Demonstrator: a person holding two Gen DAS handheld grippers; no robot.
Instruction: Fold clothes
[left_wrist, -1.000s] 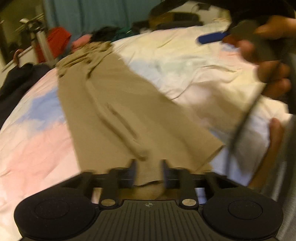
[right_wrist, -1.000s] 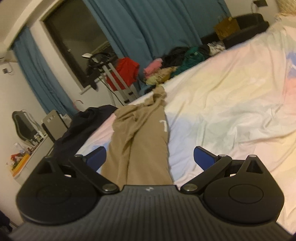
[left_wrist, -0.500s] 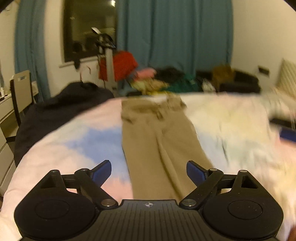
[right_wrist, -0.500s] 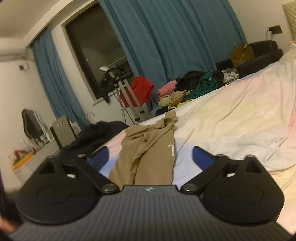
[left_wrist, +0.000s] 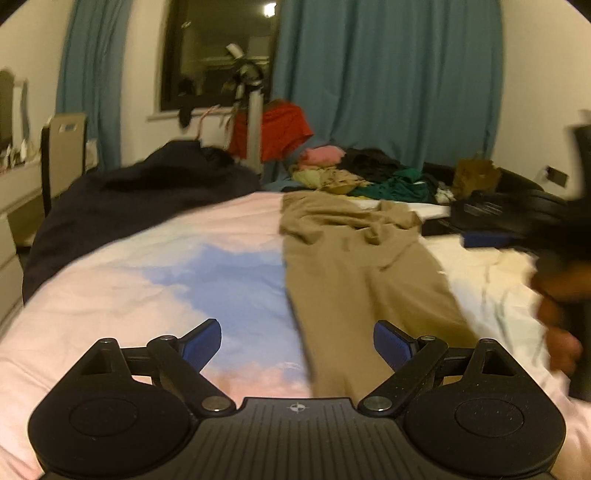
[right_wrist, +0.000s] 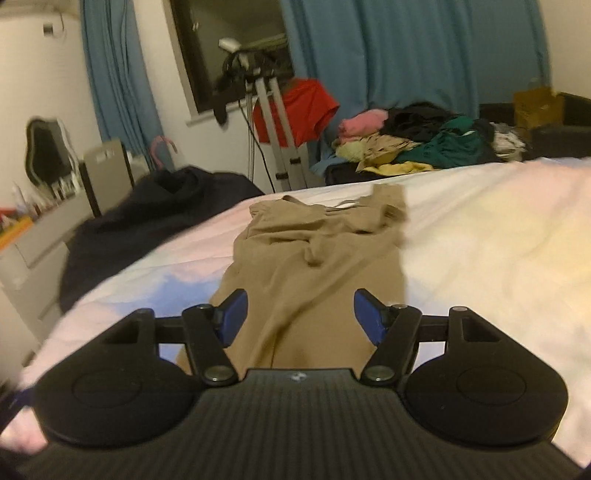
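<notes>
Looking through both cameras, I see the beige trousers (left_wrist: 354, 273) lying stretched on the pastel bedsheet (left_wrist: 207, 280), in the middle of each frame, the waist bunched at the far end. My left gripper (left_wrist: 297, 341) has its fingers spread wide and holds nothing. My right gripper (right_wrist: 297, 315) is also wide apart and empty, above the trouser legs. A pile of clothes (right_wrist: 413, 144) sits in the upper right.
</notes>
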